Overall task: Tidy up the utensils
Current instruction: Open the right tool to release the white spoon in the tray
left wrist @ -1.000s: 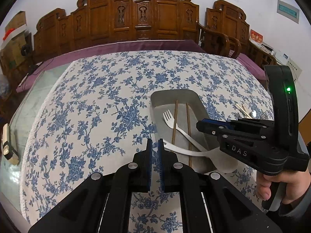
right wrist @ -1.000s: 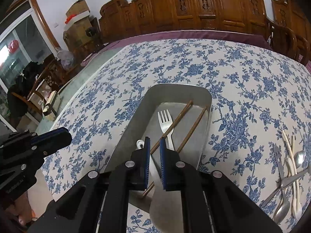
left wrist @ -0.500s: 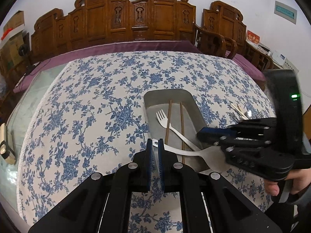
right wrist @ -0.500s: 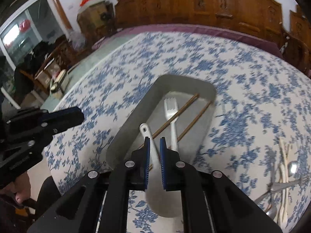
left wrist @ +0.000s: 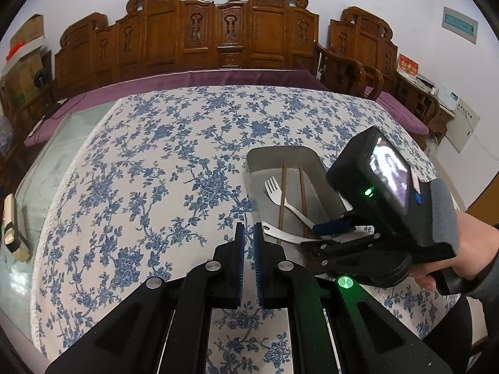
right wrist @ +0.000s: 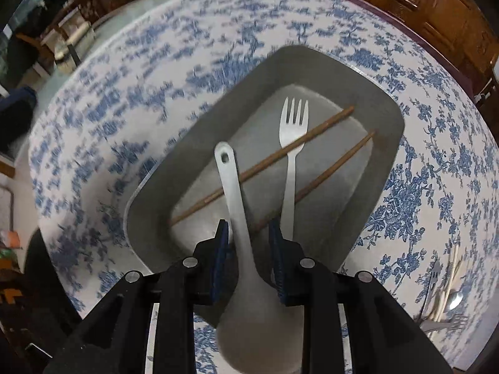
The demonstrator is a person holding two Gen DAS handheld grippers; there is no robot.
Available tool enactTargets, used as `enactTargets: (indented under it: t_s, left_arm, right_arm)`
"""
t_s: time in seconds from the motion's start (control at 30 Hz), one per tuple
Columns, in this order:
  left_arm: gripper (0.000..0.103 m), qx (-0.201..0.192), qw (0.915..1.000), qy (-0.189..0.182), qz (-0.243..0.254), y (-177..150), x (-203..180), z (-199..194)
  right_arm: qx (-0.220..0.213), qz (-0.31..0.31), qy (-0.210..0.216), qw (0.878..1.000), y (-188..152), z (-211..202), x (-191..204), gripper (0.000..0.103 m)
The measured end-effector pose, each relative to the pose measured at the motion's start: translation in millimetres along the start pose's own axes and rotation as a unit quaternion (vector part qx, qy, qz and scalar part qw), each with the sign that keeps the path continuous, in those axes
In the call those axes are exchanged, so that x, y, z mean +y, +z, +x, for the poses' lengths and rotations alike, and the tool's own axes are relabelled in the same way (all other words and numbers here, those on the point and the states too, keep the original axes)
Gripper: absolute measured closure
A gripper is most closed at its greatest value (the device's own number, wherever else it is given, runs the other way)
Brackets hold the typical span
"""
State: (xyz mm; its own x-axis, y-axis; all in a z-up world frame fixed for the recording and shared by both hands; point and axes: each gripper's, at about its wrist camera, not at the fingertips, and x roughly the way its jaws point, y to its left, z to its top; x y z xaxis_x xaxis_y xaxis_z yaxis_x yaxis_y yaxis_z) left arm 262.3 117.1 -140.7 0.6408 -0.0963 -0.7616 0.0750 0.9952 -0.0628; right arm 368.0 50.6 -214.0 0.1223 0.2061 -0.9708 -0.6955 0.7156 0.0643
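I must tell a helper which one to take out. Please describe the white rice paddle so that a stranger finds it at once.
Find the gray metal tray on the blue-flowered tablecloth. Inside lie a white fork, two brown chopsticks and the white rice paddle. Only the paddle has a hole in its handle end and a broad rounded blade, which overhangs the tray's near rim.

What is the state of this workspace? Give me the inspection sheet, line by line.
Surface: blue floral tablecloth.
Job's things: grey tray holds a white fork, two brown chopsticks and a white rice paddle.
Clutter: loose cutlery on the cloth beside the tray.
Grippers: right gripper open, straddling the paddle; left gripper shut, holding nothing.
Cables: nothing seen on the table.
Surroundings: carved wooden bench.
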Motion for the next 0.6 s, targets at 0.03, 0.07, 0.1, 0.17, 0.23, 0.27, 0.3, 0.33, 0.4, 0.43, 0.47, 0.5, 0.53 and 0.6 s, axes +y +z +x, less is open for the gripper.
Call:
enactTargets:
  t_s: [0.03, 0.07, 0.1, 0.17, 0.23, 0.27, 0.3, 0.33, 0.4, 0.43, 0.47, 0.5, 0.53, 0.6]
  left_arm:
    - [0.098, 0.000, 1.0000, 0.000, -0.001, -0.3, 1.1, 0.0]
    - [0.098, 0.000, 1.0000, 0.000, -0.001, -0.4, 1.9, -0.1]
    - [0.098, 0.000, 1.0000, 0.000, -0.002, -0.7, 2.8, -0.1]
    - [0.098, 0.000, 1.0000, 0.000, -0.002, -1.2, 3.5, 0.4]
    - [0.098, 0.000, 1.0000, -0.001, -0.003, -1.3, 3.6, 0.5]
    - [0.098, 0.000, 1.0000, -0.001, -0.004, -1.1, 3.2, 0.5]
    - [0.098, 0.001, 1.0000, -0.001, -0.004, -1.1, 2.9, 1.1]
    - [0.098, 0.001, 1.0000, -0.002, -0.004, -1.2, 2.4, 1.4]
    - [0.098, 0.001, 1.0000, -0.004, -0.005, -1.5, 1.3, 1.3]
    - [0.098, 0.001, 1.0000, -0.004, -0.004, -1.8, 0.8, 1.3]
    - [0.098, 0.002, 1.0000, -0.005, -0.004, -1.8, 0.2, 1.4]
    - [0.098, 0.002, 1.0000, -0.005, -0.003, -1.7, -0.5, 1.8]
    - [0.098, 0.002, 1.0000, -0.005, -0.002, -1.6, -0.7, 2.0]
    - [0.098, 0.003, 1.0000, -0.004, -0.001, -1.1, -1.4, 2.4]
  right_arm:
    - [0.004, -0.004, -0.006, 1.000, -0.2, 1.6, 1.4, 0.091]
    - [0.005, -0.006, -0.009, 1.000, -0.4, 1.7, 1.2, 0.092]
    - [0.005, -0.008, -0.011, 1.000, -0.5, 1.6, 1.3, 0.092]
    - [-0.005, -0.006, -0.013, 1.000, -0.7, -2.7, 0.7, 0.092]
    - [-0.028, 0.009, -0.006, 1.000, 0.9, -12.4, -3.9, 0.092]
    - [-0.037, 0.018, -0.004, 0.999, 3.7, -15.8, -6.9, 0.092]
    - [-0.055, 0.031, -0.007, 0.998, 6.0, -21.9, -11.3, 0.092]
    - [-0.067, 0.040, -0.011, 0.997, 8.7, -25.7, -14.3, 0.092]
    - [-0.096, 0.066, -0.012, 0.993, 13.6, -34.7, -21.7, 0.092]
    - [-0.104, 0.074, -0.010, 0.992, 16.0, -36.9, -24.8, 0.092]
    - [-0.112, 0.080, -0.010, 0.990, 19.4, -38.5, -27.6, 0.091]
    - [-0.117, 0.086, -0.014, 0.989, 22.1, -39.5, -30.0, 0.089]
    - [-0.121, 0.093, -0.016, 0.988, 24.3, -40.1, -32.6, 0.083]
    - [-0.142, 0.105, -0.010, 0.984, 22.3, -46.9, -36.4, 0.070]
